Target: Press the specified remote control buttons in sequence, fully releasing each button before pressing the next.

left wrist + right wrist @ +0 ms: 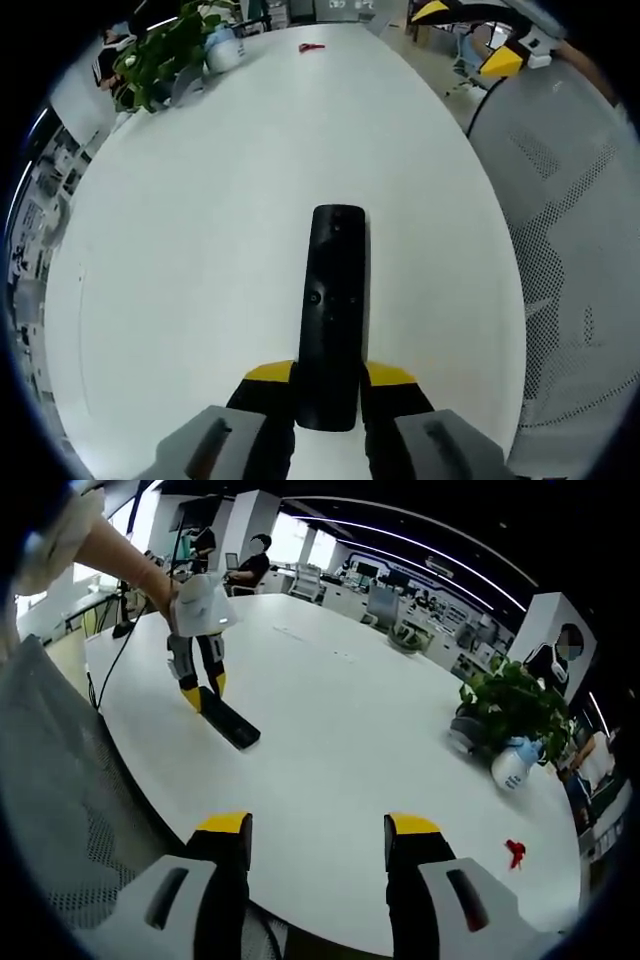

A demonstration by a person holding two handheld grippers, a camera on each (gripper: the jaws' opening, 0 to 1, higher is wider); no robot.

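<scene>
A long black remote control (333,310) lies lengthwise on the white table (200,260), its near end held between the yellow-tipped jaws of my left gripper (330,378), which is shut on it. In the right gripper view the same remote (230,723) shows small at the table's left side, with the left gripper (202,694) clamped on its end and a person's hand above. My right gripper (318,832) hovers open over the near table edge, far from the remote, nothing between its jaws.
A potted green plant (165,50) and a white spray bottle (222,48) stand at the far end, also plant (515,708) and bottle (510,764). A small red object (311,47) lies beyond. A grey mesh chair (570,250) flanks the table. People sit at distant desks.
</scene>
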